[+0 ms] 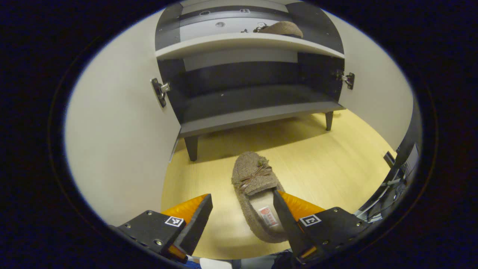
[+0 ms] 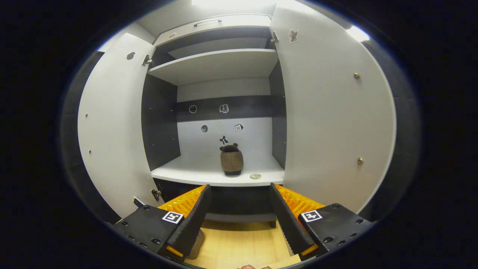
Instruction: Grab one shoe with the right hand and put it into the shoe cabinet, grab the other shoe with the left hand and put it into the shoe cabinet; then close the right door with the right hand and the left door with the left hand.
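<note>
My left gripper [image 1: 242, 209] is spread wide over the shoe on the floor [image 1: 257, 194], right finger [image 1: 287, 220] at its opening, nothing clamped. My right gripper [image 2: 241, 209] is wide and empty, facing the cabinet [image 2: 160, 123]. Other shoe [image 2: 231, 160] sits on the middle shelf [image 2: 186, 172]; both doors [image 2: 336, 112] are open.

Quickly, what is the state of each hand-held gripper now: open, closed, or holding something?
Left hand-held gripper: open, holding nothing, the shoe on the floor between its fingers.
Right hand-held gripper: open, empty.
</note>
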The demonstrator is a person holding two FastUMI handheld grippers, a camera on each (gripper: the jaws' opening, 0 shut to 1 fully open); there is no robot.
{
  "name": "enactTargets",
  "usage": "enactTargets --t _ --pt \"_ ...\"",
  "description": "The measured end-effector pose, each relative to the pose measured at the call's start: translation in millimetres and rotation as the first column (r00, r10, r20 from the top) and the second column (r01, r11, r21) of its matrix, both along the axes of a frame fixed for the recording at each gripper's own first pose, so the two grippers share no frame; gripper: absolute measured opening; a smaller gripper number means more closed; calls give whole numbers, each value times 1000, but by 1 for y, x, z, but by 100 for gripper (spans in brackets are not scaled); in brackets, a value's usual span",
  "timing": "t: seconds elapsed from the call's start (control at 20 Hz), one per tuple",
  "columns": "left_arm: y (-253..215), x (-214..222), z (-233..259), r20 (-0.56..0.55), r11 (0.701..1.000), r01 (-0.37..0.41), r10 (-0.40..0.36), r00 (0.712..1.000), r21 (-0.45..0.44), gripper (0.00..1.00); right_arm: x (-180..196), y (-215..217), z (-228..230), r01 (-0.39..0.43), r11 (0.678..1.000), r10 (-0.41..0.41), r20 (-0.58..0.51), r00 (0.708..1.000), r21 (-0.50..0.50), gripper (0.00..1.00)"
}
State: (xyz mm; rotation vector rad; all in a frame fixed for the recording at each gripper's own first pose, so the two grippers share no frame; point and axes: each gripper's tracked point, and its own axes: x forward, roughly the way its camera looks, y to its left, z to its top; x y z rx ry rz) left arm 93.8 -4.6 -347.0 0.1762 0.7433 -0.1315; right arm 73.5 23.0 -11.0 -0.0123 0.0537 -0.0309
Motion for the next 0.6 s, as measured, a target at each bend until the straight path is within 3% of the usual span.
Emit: enactTargets --t 0.1,0.25,0.3,0.4,0.6 --pt "1 4 -16 -23 999 11 -10 1000 35 95 -25 -9 -4 26 1000 -26 4 1000 -1 99" --pt "1 13 -41 -51 998 20 -18 999 52 95 -67 -28 -10 76 997 -76 15 997 -6 99" --pt "3 15 -47 -64 998 23 -19 998 59 100 -81 -38 -15 104 994 -104 10 995 -14 98" --pt "-3 20 -59 -83 999 43 -41 996 18 100 -108 -60 -29 183 983 -184 -32 982 -29 98" --pt "-14 21 -72 -112 997 76 -76 991 -4 49 -159 -117 -51 378 925 -378 -110 919 -23 99"
